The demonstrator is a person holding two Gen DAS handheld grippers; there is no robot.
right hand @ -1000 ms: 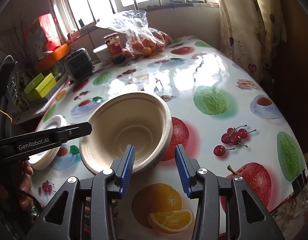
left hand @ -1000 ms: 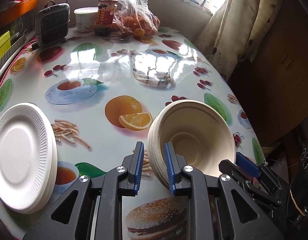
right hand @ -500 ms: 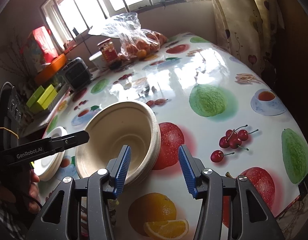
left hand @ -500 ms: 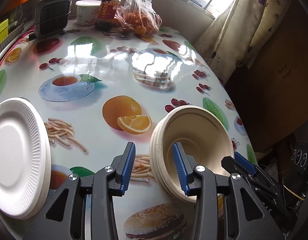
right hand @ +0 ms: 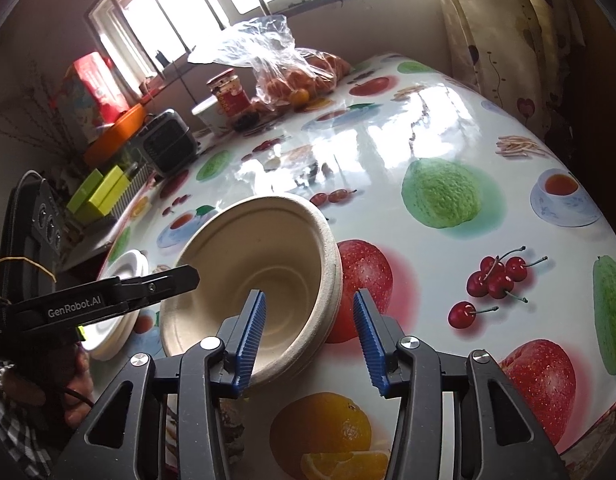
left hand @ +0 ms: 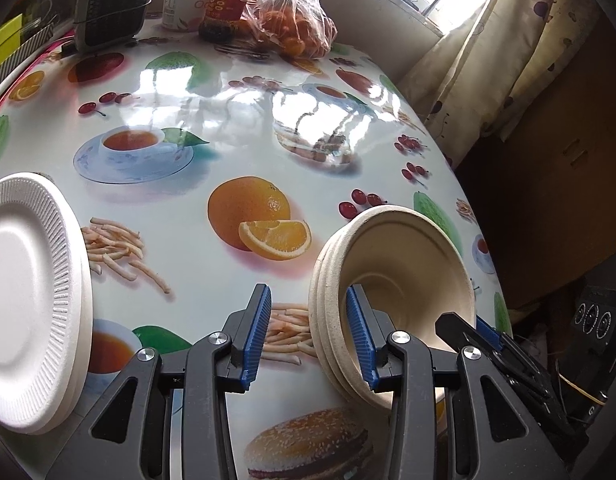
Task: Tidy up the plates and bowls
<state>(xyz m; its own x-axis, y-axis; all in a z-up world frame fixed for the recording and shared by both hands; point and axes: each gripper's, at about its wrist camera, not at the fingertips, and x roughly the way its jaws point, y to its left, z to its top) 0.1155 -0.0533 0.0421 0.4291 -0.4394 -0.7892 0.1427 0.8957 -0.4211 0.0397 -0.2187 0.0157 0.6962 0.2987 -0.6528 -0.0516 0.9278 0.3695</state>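
A stack of nested beige bowls [left hand: 408, 264] sits near the table's right edge and looks tipped. My left gripper [left hand: 306, 292] straddles its left rim. Its jaws are apart, one blue pad [left hand: 358, 332] inside the bowl and the other clear of the outer wall. From the other side my right gripper [right hand: 308, 294] straddles the bowls' [right hand: 259, 248] near rim. Its jaws are closing, one pad inside and one outside, with a gap still showing. A stack of white ribbed plates [left hand: 27, 280] lies to the left, also seen as the plates [right hand: 123, 276] behind the left gripper's finger [right hand: 163, 280].
At the table's far end stand a bag of oranges [left hand: 295, 28], a red-labelled jar [left hand: 227, 0], a white tub [left hand: 183, 0] and a small grey appliance [left hand: 111, 8]. A curtain [left hand: 488, 60] hangs past the right edge. A person's hand [right hand: 79, 368] holds the left gripper.
The left jaws, pinched on the bowl rim a second ago, have spread apart. The right jaws widened, then narrowed again, and now reach further over the rim.
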